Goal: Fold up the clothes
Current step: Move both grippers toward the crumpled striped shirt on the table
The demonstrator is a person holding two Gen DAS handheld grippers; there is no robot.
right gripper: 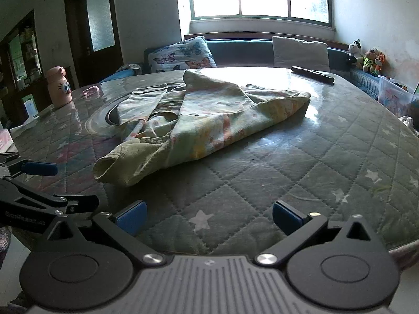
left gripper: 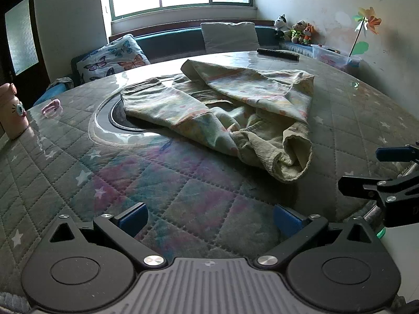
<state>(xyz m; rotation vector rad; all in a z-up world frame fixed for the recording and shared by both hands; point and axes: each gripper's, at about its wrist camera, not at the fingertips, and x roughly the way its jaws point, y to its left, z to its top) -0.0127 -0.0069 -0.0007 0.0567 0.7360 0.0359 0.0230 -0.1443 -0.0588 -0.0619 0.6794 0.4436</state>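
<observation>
A crumpled pale garment (left gripper: 235,104) with a pastel print and ribbed khaki cuffs lies in a heap on the quilted table (left gripper: 183,191); it shows in the right wrist view too as the garment (right gripper: 204,115). My left gripper (left gripper: 209,219) hovers open over bare quilt, short of the cloth's near cuff, holding nothing. My right gripper (right gripper: 208,218) is open as well, over the table's near edge, a little back from the heap. Each gripper shows at the edge of the other's view: the right one (left gripper: 377,170), the left one (right gripper: 57,183).
A pink bottle (right gripper: 59,87) and a small pink object (left gripper: 52,108) stand at the table's left. A dark remote (right gripper: 313,74) lies at the far side. A round glass inset (left gripper: 115,120) lies partly under the cloth. Behind are a bench with cushions, plush toys and a plastic box (left gripper: 332,56).
</observation>
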